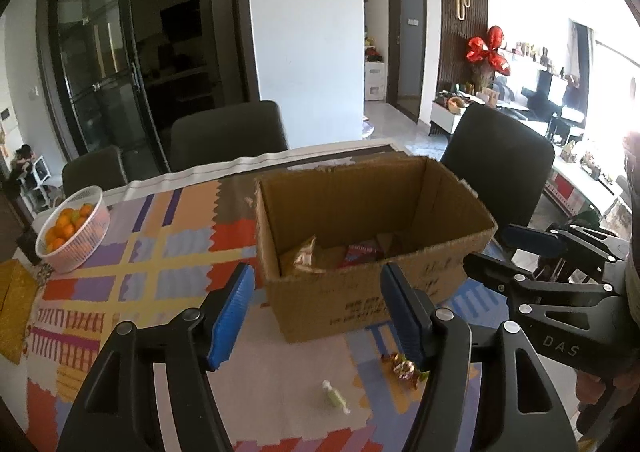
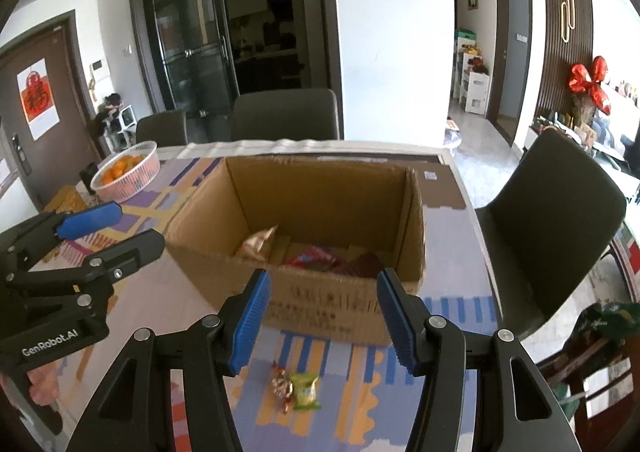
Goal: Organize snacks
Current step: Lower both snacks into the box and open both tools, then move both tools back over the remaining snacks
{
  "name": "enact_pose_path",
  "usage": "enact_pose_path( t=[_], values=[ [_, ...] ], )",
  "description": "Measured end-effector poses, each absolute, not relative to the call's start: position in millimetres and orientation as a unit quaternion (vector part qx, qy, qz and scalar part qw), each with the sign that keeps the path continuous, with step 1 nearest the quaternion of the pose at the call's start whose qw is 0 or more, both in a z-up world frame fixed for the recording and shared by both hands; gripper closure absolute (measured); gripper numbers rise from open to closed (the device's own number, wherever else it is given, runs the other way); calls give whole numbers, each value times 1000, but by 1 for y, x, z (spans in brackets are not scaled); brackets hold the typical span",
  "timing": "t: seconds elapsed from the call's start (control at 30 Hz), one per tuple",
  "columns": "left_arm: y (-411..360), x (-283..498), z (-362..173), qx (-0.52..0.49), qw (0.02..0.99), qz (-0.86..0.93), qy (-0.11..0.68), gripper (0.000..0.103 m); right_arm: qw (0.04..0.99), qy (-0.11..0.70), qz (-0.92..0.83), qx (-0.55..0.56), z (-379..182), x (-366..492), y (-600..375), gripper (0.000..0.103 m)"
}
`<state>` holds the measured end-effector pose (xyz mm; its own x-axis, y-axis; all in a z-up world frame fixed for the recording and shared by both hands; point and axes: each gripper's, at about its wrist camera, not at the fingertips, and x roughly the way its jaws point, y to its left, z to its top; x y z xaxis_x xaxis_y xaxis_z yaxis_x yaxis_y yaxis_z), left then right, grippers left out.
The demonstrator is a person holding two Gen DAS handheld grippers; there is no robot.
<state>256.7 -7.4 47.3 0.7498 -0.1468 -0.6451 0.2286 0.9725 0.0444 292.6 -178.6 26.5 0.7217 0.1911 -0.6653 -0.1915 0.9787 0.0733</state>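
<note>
Cardboard box [image 2: 320, 211] sits open-topped mid-counter, on the patterned cloth [image 1: 132, 264]. Inside on its floor: a tan crinkled bag [image 2: 258, 242] at left, a red packet [image 2: 312, 256] in the middle, a dark packet [image 2: 362, 266] at right.

Loose snacks on the cloth near side of the box: a green-yellow packet [image 2: 305, 391] touching a red-gold foil candy [image 2: 281, 384] on its left. Left wrist view shows the foil candy [image 1: 402, 366] partly behind the right finger of that tool, plus a small pale green wrapped candy [image 1: 335, 398] lying apart, nearer and left of it.

Left tool [image 1: 316, 316]: released, blue pads spread wide, nothing between them. Held above the counter, aimed at the box's near-left corner, fingers roughly level. In the right wrist view it [image 2: 116, 228] comes in from the left edge, tips just beside the box's left wall, not touching as far as I can tell.

Right tool [image 2: 322, 318]: also released, pads wide apart, empty. Hangs over the near cloth, pointing at the box's near wall, the loose snacks below and between the fingers. In the left wrist view it [image 1: 500, 252] enters from the right, tips near the box's right corner.

Outward: white basket of oranges [image 1: 76, 230] far left on the counter; dark chairs [image 2: 284, 113] on the far side and right.
</note>
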Motion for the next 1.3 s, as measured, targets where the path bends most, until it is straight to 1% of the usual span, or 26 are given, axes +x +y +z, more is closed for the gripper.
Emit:
enact_pose_path(
  t=[0.33,0.77,0.97,1.23,1.3],
  values=[
    [4,230,15,55,923,-88,370,38,911,398,103,-2,-5,273,-173,47],
    [10,213,-45,49,896,-80,434,38,881,460,106,-18,-60,258,-165,47],
    [8,209,-67,45,884,-83,458,38,869,483,107,-20,-80,255,-166,52],
    [9,218,-89,37,873,-88,478,39,856,505,110,-22,-100,263,-162,62],
    [9,223,-93,35,871,-89,482,42,854,509,109,-24,-104,265,-160,63]
  ],
)
